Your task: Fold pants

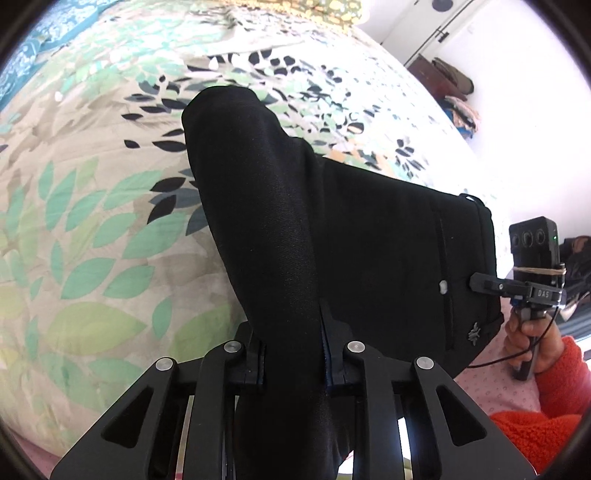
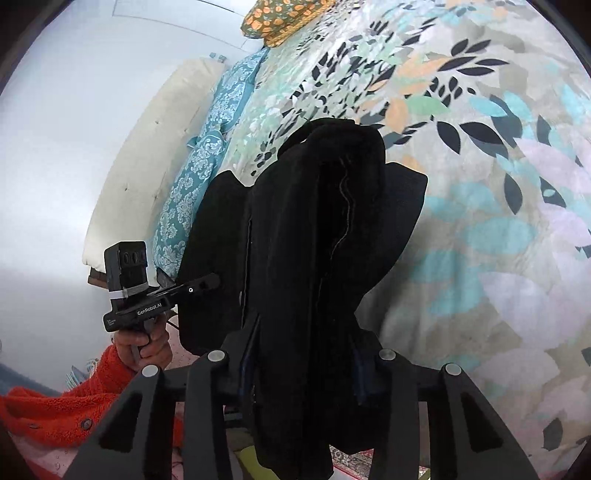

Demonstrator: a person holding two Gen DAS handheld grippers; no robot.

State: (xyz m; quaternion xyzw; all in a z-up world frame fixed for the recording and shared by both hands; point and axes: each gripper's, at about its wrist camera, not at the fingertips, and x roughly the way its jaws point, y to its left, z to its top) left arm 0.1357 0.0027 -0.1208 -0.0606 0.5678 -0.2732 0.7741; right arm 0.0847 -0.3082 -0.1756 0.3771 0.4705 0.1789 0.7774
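Both grippers clamp black pants (image 1: 332, 229), orange pillow (image 2: 280, 18) right view only

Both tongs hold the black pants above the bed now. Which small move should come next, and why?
Probably lower both tongs together to lay the pants flat on the leaf-print bedspread. The left tongs and right tongs each pinch bunched black cloth that hangs lifted, so no clean fold is possible yet.
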